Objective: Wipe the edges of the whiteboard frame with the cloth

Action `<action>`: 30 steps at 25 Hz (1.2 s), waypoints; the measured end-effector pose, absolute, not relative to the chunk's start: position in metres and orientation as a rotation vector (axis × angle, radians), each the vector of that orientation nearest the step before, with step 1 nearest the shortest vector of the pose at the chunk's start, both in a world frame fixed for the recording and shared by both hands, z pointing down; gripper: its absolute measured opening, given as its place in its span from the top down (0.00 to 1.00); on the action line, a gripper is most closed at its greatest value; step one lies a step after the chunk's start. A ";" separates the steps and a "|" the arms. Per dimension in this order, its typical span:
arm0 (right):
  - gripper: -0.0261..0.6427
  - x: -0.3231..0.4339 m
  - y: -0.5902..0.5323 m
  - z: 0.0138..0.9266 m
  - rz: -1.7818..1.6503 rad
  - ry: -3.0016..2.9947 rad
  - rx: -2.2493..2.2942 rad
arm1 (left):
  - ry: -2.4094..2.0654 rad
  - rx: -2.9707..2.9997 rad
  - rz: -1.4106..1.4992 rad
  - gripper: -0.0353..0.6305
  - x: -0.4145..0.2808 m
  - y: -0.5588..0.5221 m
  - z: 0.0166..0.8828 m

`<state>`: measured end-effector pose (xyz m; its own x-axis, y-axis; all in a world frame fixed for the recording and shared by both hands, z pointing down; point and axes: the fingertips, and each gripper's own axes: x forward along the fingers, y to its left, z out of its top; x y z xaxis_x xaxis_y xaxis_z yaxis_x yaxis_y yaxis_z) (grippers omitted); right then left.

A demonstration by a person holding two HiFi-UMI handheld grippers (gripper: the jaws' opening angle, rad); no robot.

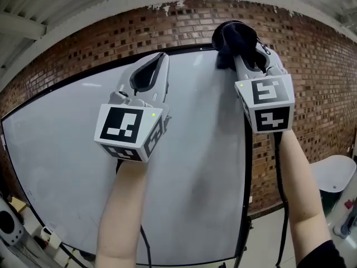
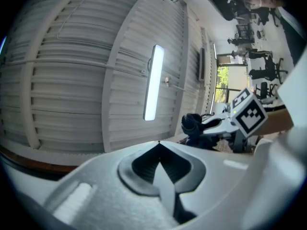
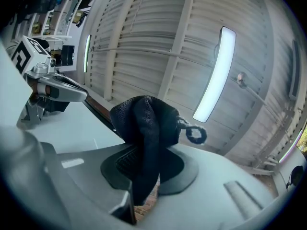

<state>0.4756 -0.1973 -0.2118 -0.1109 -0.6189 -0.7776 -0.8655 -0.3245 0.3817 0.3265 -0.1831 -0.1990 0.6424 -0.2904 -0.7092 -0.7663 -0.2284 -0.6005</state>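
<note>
A large whiteboard [image 1: 83,166] with a thin black frame [image 1: 247,166] hangs on a brick wall. My right gripper [image 1: 237,35] is shut on a dark cloth [image 1: 233,38], which presses against the frame's top right corner. In the right gripper view the cloth [image 3: 146,133] bulges out between the jaws, a small loop hanging off it. My left gripper [image 1: 162,57] rests flat over the upper board near the top edge, jaws shut with nothing between them; the left gripper view shows its tips [image 2: 159,143] meeting.
The brick wall [image 1: 312,94] runs behind and to the right of the board. A white round seat [image 1: 334,175] stands at the lower right. Small items sit by the board's lower left corner [image 1: 39,236]. A corrugated ceiling with strip lights [image 2: 152,83] is overhead.
</note>
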 end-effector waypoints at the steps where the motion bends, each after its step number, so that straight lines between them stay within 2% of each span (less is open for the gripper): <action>1: 0.87 0.480 -0.196 -0.213 1.401 1.648 -1.907 | 0.843 -1.812 0.562 0.95 0.333 -0.182 -0.199; 7: 0.87 0.503 -0.194 -0.210 1.261 1.699 -1.831 | 0.809 -1.840 0.555 0.96 0.357 -0.172 -0.200; 16: 0.87 0.483 -0.187 -0.184 1.404 1.704 -1.968 | 0.739 -1.908 0.606 0.95 0.367 -0.161 -0.188; 22: 0.87 0.510 -0.192 -0.137 1.218 1.755 -1.970 | 0.723 -1.969 0.577 0.95 0.377 -0.152 -0.158; 30: 0.87 0.484 -0.194 -0.066 1.183 1.860 -1.933 | 0.702 -2.010 0.588 0.95 0.377 -0.148 -0.104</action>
